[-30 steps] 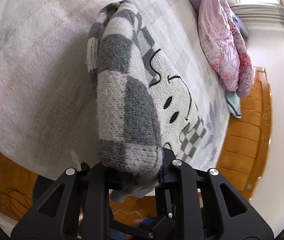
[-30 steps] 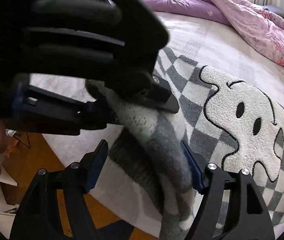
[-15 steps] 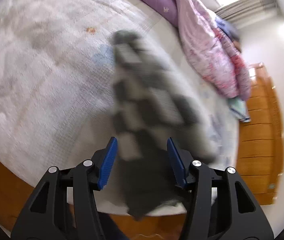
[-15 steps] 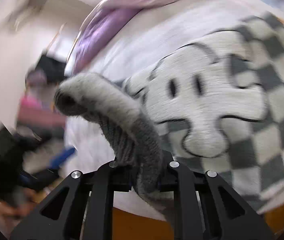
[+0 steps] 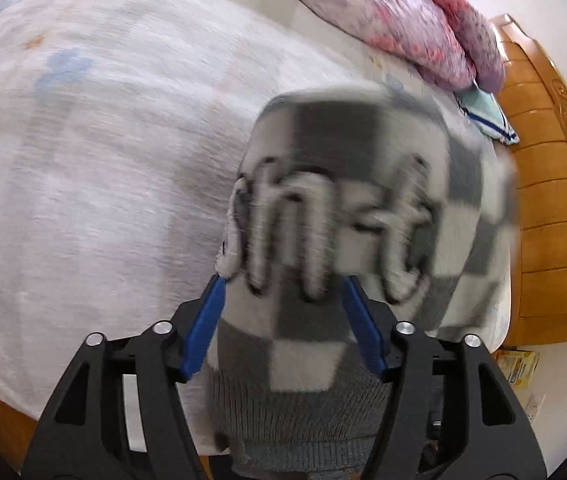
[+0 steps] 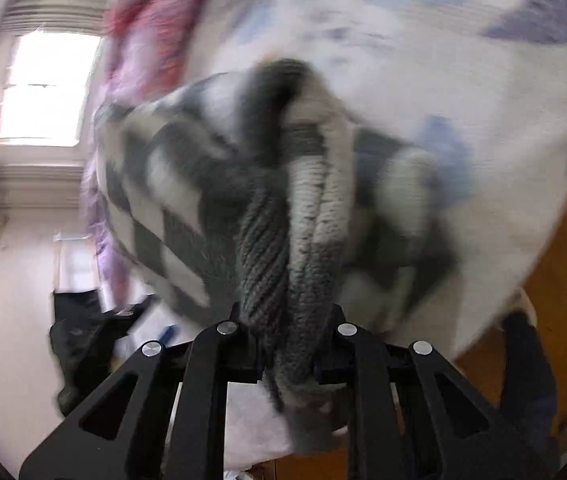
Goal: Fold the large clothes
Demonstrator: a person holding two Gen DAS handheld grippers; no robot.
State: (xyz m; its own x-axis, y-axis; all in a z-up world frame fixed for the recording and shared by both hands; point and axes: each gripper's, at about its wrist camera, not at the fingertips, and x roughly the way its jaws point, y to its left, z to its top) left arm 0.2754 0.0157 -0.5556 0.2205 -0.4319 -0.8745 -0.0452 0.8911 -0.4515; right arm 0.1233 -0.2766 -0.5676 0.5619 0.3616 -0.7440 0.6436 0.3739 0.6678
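A grey-and-white checked knit sweater (image 5: 343, 128) with a cartoon figure lies on the white bed (image 5: 103, 160), blurred by motion. My left gripper (image 5: 283, 284) hovers over its near end. Its jaws are opening, and the sweater passes between the blue pads (image 5: 207, 320) without being pinched. In the right wrist view the sweater (image 6: 187, 184) is bunched into thick folds. My right gripper (image 6: 289, 316) is shut on that bunch, and the knit hides its fingertips. The rest of the garment trails away over the bed (image 6: 483, 60).
A pink floral quilt (image 5: 403, 12) is heaped along the far side of the bed, with a light-blue folded cloth (image 5: 487, 112) beside it. A wooden bed board (image 5: 543, 200) stands at the right. A bright window (image 6: 43, 88) and dark clutter (image 6: 79, 320) show beyond the bed.
My left gripper let go of the sweater and opened wide. My right gripper went from open around the fold to shut on it, then rolled and swept across the bed.
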